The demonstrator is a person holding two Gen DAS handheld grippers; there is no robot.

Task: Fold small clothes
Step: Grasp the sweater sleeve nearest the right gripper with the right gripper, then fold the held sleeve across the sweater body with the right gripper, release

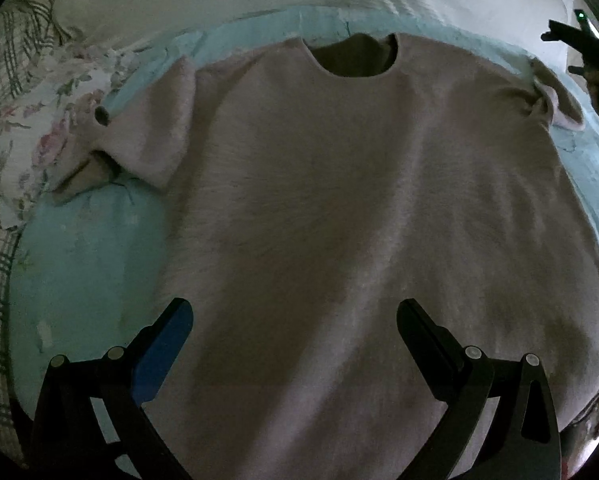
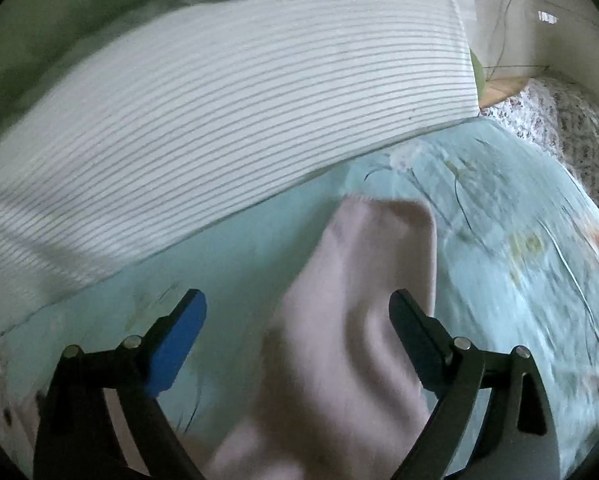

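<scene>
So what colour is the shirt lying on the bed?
The shirt is a pale pinkish beige, seen best in the left wrist view.

The pale pink T-shirt (image 1: pixel 339 200) is soft, matt, slightly fuzzy cloth lying on a smooth pale-blue printed sheet (image 1: pixel 83 264), beside a finely striped woven pillow (image 2: pixel 239 120) (all matt, none glossy).

The left claw (image 1: pixel 293 330) is a black frame with two flat fingers, the left one faced with a blue pad (image 1: pixel 161 354), the other dark. Silver round pins (image 1: pixel 473 353) sit at the linkage joints, and the arms have triangular cut-outs. The right claw (image 2: pixel 297 322) is built the same: black linkage, blue pad (image 2: pixel 175 346), silver pins (image 2: pixel 462 343). In the left wrist view its dark body carries a small green light (image 1: pixel 579 15).
</scene>
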